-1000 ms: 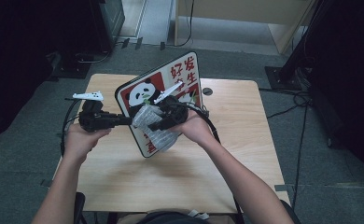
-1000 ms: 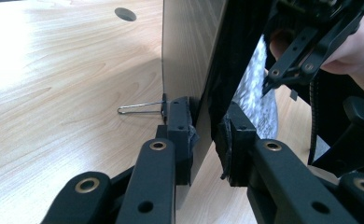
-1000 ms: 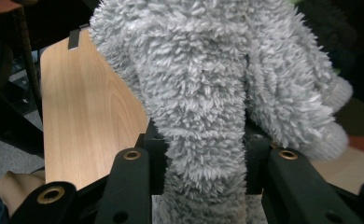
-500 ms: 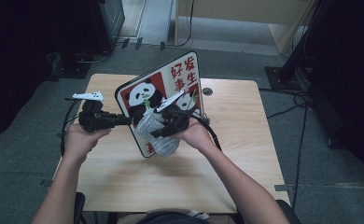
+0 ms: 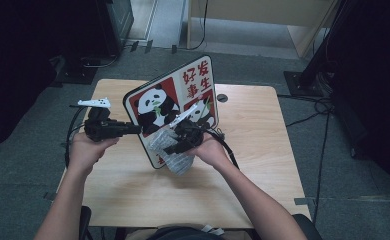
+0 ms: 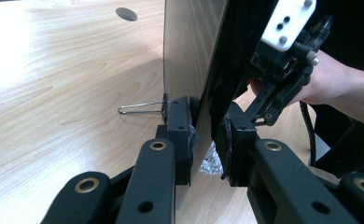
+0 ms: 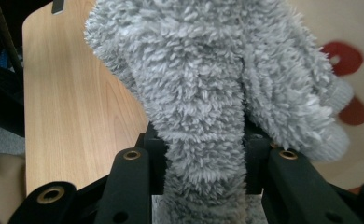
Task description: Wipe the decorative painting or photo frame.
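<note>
Red Chinese characters read on the panda board (image 5: 175, 107), upper right corner of its face: 好 and 事 in the left column; 发 and 生 in the right column; all printed on a pale ground beside the red panda panels; no other lettering, brand, number or label legible elsewhere.

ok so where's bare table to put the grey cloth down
The right side of the table, past the right gripper, lies bare, as does the near strip before both hands. The middle is crowded: the panda board, held on edge by the left gripper, and the grey cloth.
</note>
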`<state>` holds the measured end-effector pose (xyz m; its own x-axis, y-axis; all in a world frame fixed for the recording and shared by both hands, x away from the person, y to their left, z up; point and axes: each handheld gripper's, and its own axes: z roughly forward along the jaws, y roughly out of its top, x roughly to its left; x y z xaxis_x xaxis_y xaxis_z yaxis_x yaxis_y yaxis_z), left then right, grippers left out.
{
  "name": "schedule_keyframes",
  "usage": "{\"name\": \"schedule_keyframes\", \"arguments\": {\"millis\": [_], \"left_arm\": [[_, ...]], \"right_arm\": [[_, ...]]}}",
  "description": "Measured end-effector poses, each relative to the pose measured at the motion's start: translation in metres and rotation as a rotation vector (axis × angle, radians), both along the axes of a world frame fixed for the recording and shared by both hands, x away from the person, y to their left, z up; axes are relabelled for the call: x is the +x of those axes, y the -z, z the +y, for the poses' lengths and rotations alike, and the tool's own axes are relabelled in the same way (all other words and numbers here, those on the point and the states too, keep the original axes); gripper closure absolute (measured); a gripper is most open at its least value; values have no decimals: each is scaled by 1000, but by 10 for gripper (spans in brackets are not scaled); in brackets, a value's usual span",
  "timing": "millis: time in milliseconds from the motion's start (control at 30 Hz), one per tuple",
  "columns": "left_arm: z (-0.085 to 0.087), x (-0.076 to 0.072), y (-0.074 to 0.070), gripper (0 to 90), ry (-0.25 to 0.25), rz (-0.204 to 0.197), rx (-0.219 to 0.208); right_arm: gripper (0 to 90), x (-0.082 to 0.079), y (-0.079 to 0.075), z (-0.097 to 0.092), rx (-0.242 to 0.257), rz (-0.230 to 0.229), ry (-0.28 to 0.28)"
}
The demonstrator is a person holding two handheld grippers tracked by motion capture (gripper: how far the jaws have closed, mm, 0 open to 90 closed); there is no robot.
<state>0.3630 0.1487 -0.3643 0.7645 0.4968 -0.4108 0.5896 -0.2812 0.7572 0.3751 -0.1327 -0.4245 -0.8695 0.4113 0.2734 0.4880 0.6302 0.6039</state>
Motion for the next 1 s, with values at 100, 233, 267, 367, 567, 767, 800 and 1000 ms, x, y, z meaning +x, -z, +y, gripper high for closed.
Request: {"name": "schedule_keyframes", "arguments": {"millis": [100,233,267,367,567,767,800,1000], "left_arm": [[0,0,0,767,2,1,-1],[0,0,0,767,2,2,0],[0,0,0,767,2,1,-1],[0,0,0,767,1,2,-1],[0,0,0,766,0,3,-3],[0,1,0,763,0,5,-6],[0,1,0,763,0,5,-6],[0,1,1,750,2,13,-11]], "right_arm": [[646,-1,5,0,-16,7,-3],[646,-2,12,-1,-19,10,-8],[646,-3,13,-1,-18,12,-7],[646,-4,20,-2,-21,22,-8],[646,-6,34,-4,-30,45,-5],[643,-7,42,-4,-42,68,-8],[643,-7,43,-4,-46,69,-9],[645,-8,39,-4,-55,73,-13]]}}
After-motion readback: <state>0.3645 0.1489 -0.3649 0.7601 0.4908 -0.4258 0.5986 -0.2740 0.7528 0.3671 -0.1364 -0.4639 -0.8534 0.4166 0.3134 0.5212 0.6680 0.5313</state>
